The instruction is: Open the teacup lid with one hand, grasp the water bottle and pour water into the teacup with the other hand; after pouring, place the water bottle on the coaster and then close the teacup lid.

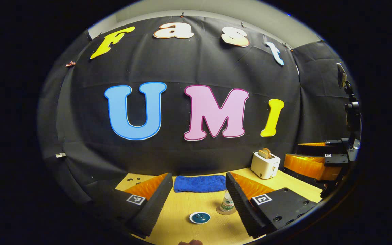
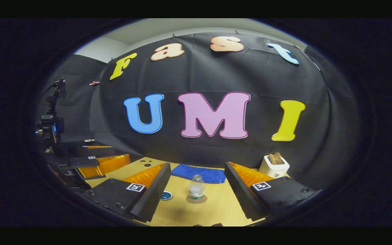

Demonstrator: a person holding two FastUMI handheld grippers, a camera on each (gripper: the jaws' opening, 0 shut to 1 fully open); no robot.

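Left gripper view: left gripper (image 1: 199,199) raised above the wooden worktop (image 1: 182,224), fingers spread wide, nothing between them. Teacup (image 1: 199,217) with its lid in place, seen from above, on the worktop ahead of the gripper, in the gap between the fingers and nearer the lower edge. Water bottle (image 1: 228,202) upright on a round coaster (image 1: 224,212), just to the right of the teacup, partly hidden behind the inner edge of the right-hand finger. Blue cloth (image 1: 200,183) folded flat at the far edge of the worktop, beyond teacup and bottle. White toaster (image 1: 265,164) with bread in its slots at the far right of the worktop. Other gripper at the far right edge, held off the worktop.

Right gripper view: right gripper (image 2: 196,195) likewise above the worktop (image 2: 216,211), fingers wide apart and empty. Water bottle (image 2: 196,188) centred between the fingers, upright on the coaster (image 2: 196,199), apart from both fingers. Teacup (image 2: 166,195) to the left of the bottle, partly covered by the inner edge of the left-hand finger. Blue cloth (image 2: 199,174) behind the bottle; toaster (image 2: 274,165) at the far right. Left gripper at the left edge, level with this one and well apart from it.
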